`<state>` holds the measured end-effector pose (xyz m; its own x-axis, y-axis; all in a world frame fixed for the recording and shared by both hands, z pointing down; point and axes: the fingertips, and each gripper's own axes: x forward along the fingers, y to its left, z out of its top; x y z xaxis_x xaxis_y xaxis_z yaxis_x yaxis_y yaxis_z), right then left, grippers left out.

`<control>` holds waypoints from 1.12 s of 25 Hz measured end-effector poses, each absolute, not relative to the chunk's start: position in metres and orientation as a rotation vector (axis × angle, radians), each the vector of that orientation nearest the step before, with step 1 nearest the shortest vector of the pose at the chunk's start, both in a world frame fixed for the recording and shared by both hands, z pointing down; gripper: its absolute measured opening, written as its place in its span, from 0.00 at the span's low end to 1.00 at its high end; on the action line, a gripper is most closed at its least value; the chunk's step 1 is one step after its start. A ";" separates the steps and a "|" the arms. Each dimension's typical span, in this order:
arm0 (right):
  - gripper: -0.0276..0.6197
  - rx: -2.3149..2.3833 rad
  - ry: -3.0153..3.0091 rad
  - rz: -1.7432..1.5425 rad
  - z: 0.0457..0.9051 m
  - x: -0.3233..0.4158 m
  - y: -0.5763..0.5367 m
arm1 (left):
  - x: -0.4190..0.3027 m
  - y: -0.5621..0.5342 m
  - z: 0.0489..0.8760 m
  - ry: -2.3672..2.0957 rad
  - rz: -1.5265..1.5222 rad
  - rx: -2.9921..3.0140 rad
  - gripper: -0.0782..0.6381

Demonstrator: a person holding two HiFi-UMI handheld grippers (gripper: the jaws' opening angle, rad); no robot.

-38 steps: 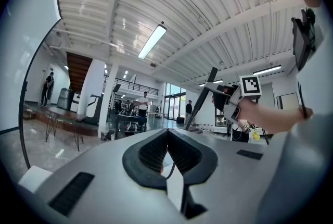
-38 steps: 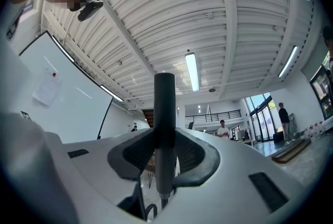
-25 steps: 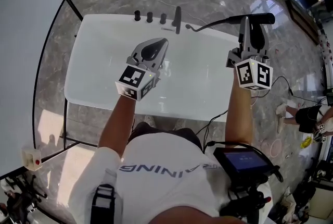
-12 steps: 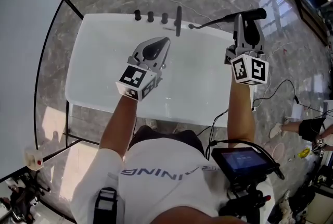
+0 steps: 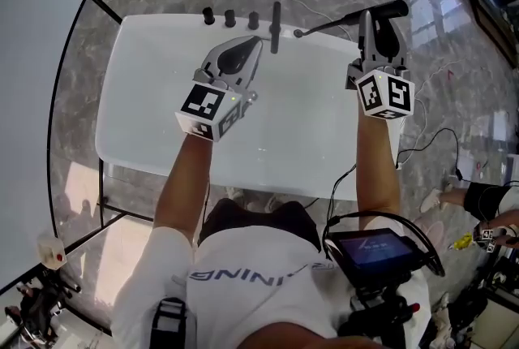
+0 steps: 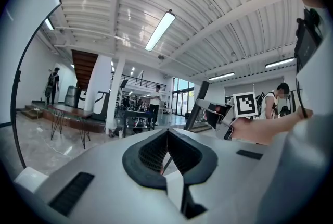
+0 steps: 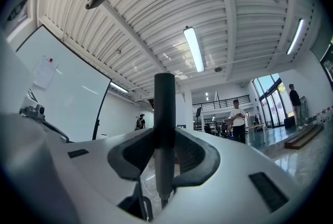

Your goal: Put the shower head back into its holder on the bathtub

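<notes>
Jaws of the right gripper [image 7: 165, 137] are clenched on the dark handle of the shower head [image 7: 165, 108], which stands upright between the pads in the right gripper view. From the head view the shower head [image 5: 393, 10] lies crosswise at the tip of the right gripper [image 5: 376, 19], above the far right corner of the white bathtub [image 5: 162, 55]. Its thick end points right and its thin end reaches left toward the far rim. The left gripper [image 6: 166, 132] has its jaws pressed together with nothing between them.

Both bare forearms stretch forward over the bathtub, roughly side by side. The left gripper [image 5: 255, 43] aims at a tall upright fitting [image 5: 276, 24] on the far rim, beside three dark knobs [image 5: 229, 18]. The right hand is farther right, near the bathtub's edge.

Each gripper carries a cube with black-and-white square markers. Grey lettering runs across the shirt [image 5: 259, 274], upside down from the head view. The letters N, I, N can be read, and folds swallow the rest. A small screen [image 5: 375, 248] at the waist glows bluish, its text too small to read.

Which rim fitting is the holder cannot be told. Whether the shower head's thin end touches the rim is also unclear.
</notes>
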<state>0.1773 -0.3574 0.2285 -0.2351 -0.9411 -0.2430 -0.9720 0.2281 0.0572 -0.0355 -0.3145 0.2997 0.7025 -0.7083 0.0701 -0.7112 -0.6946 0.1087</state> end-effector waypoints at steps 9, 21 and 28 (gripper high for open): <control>0.23 -1.825 2.368 0.254 0.284 0.190 -0.408 | -0.004 -0.354 0.345 -1.139 0.090 2.777 0.13; 0.23 -1.790 2.467 0.195 0.380 0.193 -0.457 | 0.023 -0.389 0.417 -1.118 0.112 2.714 0.13; 0.23 -1.798 2.523 0.183 0.436 0.180 -0.485 | 0.023 -0.395 0.453 -1.112 0.112 2.699 0.13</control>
<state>0.1804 -0.4846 0.4356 -0.3283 -0.9394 -0.0993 -0.9438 0.3220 0.0740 0.0226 -0.3953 0.4525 0.7108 -0.6864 0.1533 -0.7032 -0.6896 0.1728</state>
